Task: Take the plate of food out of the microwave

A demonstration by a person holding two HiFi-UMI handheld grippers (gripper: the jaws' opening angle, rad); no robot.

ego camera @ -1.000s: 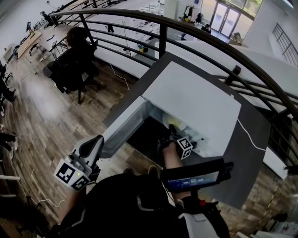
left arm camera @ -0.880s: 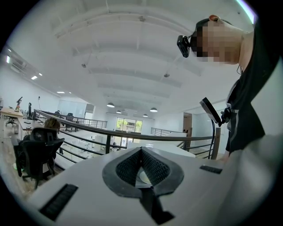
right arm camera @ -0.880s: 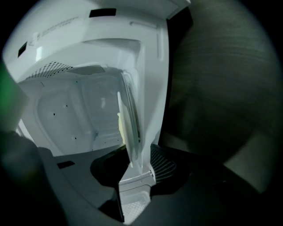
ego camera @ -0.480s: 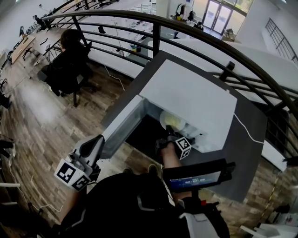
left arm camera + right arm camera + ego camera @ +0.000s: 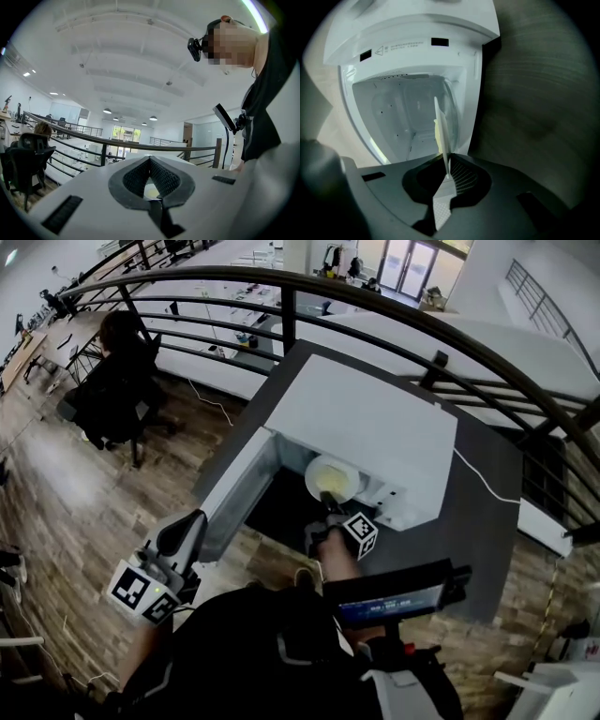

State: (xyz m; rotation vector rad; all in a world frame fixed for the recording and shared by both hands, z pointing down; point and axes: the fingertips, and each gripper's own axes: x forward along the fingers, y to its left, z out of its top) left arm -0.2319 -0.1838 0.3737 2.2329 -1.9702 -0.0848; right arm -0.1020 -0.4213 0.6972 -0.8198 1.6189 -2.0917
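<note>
Risk at left: open door (image 5: 232,495) of the microwave (image 5: 375,423) swinging back across the opening, with no sure hold seen on it. Risk at right: plate (image 5: 333,478) gripped by one edge only, so likely to tilt, slip or shed its pale yellow food if drawn out fast or knocked on the cavity frame.

Left tongs (image 5: 181,531): closed tip to tip, empty, just beside the door's outer end, contact unclear. Right tongs (image 5: 329,506): just narrowed to a thin gap, clamped on the plate's near rim. Plate at the cavity mouth, partly out, above the dark bench (image 5: 483,512).
</note>
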